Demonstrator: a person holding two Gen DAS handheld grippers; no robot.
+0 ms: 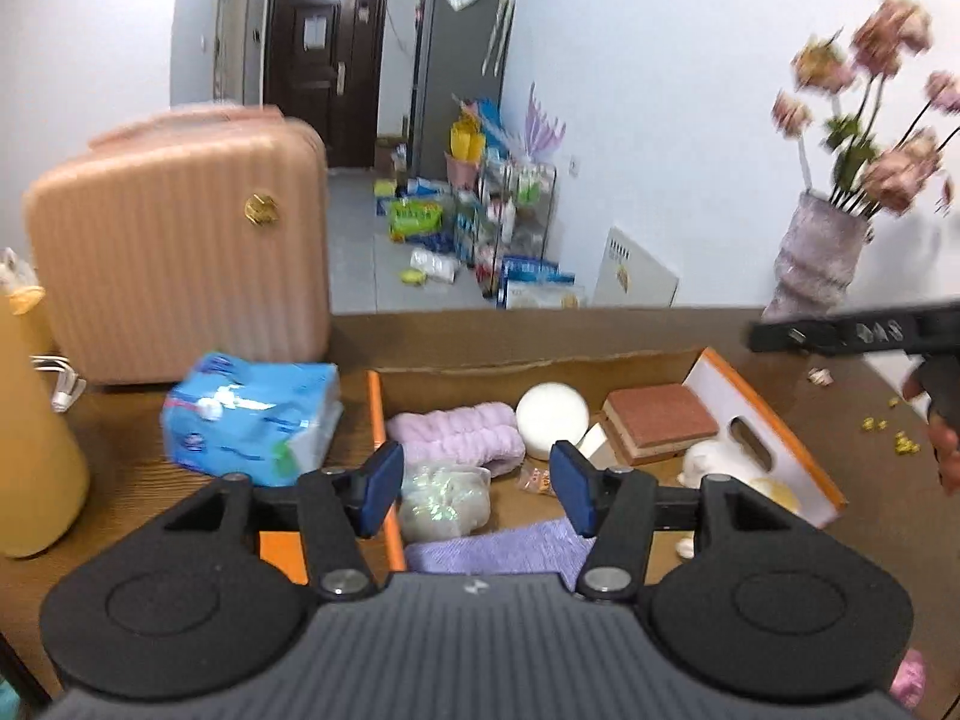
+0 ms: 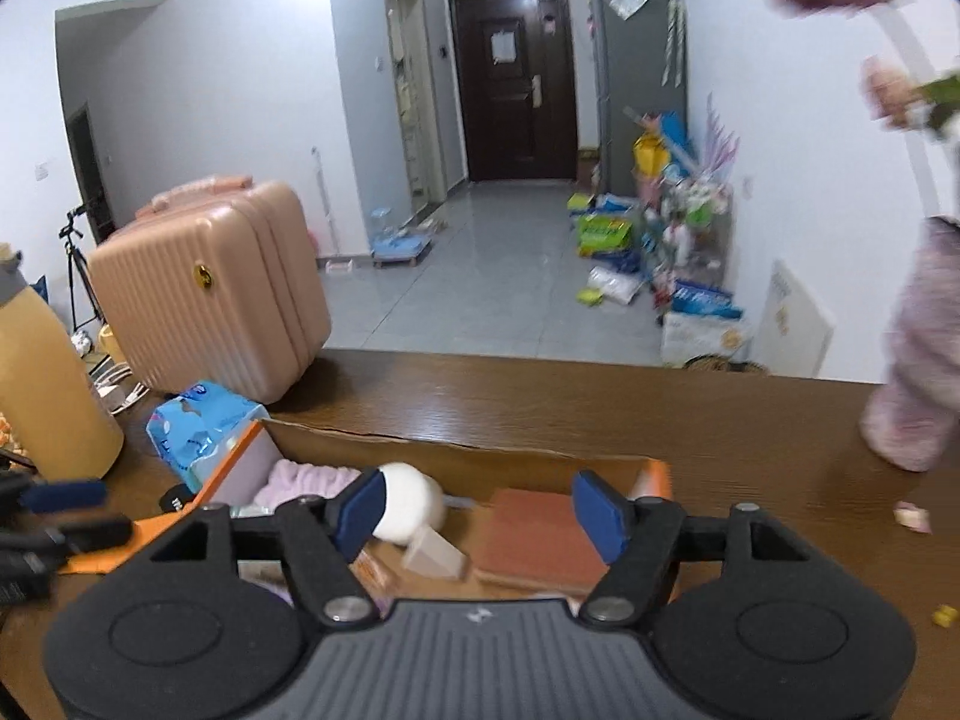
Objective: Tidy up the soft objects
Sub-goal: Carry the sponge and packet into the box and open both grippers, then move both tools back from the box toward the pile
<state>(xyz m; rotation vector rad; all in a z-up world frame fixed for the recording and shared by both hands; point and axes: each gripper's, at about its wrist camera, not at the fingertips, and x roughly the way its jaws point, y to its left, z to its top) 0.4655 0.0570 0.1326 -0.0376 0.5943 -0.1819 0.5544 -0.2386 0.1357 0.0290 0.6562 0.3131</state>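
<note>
The jaws of both the left gripper (image 1: 477,489) and the right gripper (image 2: 480,516) are wide apart and hold nothing, above the box (image 1: 774,420) on the table (image 2: 540,396). The fluffy pink cloth (image 1: 462,429) lies in the box at about 11 o'clock from the left gripper, next to a white ball (image 1: 552,414). It looks light and squishy, so I would pinch it at its fat middle.

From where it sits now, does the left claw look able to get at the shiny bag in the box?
Probably yes. The left claw is open and empty, and the shiny bag lies uncovered in the open-topped box, between the blue pads. Only the box's orange wall runs close beside it.
</note>
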